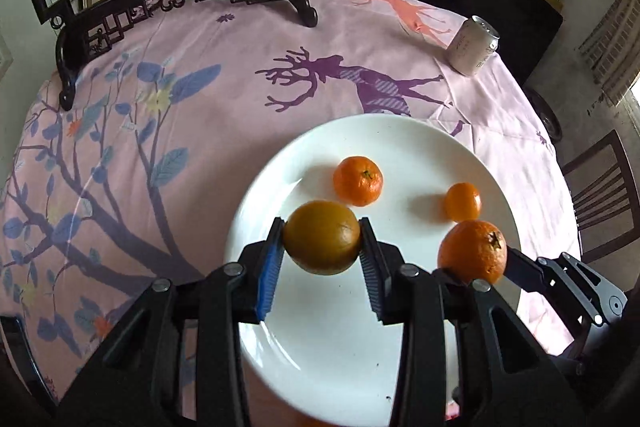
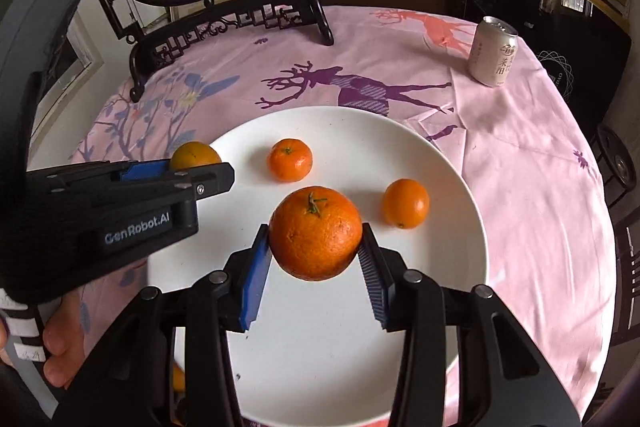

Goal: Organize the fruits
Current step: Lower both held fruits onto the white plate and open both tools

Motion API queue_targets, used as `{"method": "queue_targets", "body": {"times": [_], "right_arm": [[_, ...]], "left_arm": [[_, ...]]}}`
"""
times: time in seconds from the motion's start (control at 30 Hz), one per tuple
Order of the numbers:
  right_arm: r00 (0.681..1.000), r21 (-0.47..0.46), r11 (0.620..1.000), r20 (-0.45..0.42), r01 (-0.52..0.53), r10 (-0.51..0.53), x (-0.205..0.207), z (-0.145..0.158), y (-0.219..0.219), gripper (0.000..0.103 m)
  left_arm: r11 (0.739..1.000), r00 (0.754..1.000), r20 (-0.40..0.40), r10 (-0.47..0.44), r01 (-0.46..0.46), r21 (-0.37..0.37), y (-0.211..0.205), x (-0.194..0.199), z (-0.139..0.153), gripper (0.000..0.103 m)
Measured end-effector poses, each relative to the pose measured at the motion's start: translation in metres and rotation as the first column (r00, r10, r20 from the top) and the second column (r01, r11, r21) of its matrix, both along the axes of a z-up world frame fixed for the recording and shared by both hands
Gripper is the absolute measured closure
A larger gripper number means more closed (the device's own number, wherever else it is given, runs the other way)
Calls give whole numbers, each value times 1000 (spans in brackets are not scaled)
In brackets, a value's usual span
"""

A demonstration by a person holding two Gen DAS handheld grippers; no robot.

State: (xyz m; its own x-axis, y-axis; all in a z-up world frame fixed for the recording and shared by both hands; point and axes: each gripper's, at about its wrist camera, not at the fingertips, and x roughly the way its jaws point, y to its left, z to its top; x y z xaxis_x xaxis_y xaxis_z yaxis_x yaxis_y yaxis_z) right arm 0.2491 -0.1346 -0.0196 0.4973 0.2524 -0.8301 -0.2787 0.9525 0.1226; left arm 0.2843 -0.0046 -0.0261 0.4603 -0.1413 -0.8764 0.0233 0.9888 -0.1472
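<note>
A white plate (image 1: 320, 347) (image 2: 452, 267) lies on the pink tablecloth. My left gripper (image 1: 322, 239) is shut on a yellowish-green orange (image 1: 322, 237) and holds it over the plate's left part; that orange shows partly in the right wrist view (image 2: 196, 155). My right gripper (image 2: 316, 235) is shut on a large orange with a stem (image 2: 316, 233) (image 1: 472, 251) over the plate's middle. Two small mandarins rest on the plate: one at the back (image 1: 358, 181) (image 2: 290, 159), one to the right (image 1: 463, 201) (image 2: 405, 203).
A beige drink can (image 1: 472, 45) (image 2: 493, 51) stands at the table's far right. A dark carved wooden stand (image 1: 184, 7) (image 2: 224, 23) with a round deer picture stands at the far left. A wooden chair (image 1: 604, 195) is beside the table on the right.
</note>
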Motion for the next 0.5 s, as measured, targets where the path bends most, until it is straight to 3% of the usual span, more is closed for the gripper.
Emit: {"method": "queue_targets", "body": {"times": [0.27, 0.33, 0.37, 0.4, 0.5], "right_arm": [[999, -15, 1000, -33, 9, -10, 26, -21, 1, 58], [1000, -18, 1000, -29, 7, -8, 28, -21, 2, 52], [1000, -30, 999, -19, 14, -14, 28, -19, 2, 37], [1000, -43, 999, 0, 22, -22, 25, -15, 1, 36], [1000, -70, 997, 26, 15, -13, 10, 1, -1, 36]], "left_arm": [[1000, 1000, -18, -5, 5, 9, -3, 21, -11, 65], [1000, 1000, -13, -6, 7, 29, -5, 23, -10, 65], [999, 1000, -10, -4, 5, 33, -4, 22, -9, 57], [999, 1000, -1, 4, -3, 32, -2, 20, -5, 41], [999, 998, 55, 18, -20, 30, 6, 3, 13, 31]]}}
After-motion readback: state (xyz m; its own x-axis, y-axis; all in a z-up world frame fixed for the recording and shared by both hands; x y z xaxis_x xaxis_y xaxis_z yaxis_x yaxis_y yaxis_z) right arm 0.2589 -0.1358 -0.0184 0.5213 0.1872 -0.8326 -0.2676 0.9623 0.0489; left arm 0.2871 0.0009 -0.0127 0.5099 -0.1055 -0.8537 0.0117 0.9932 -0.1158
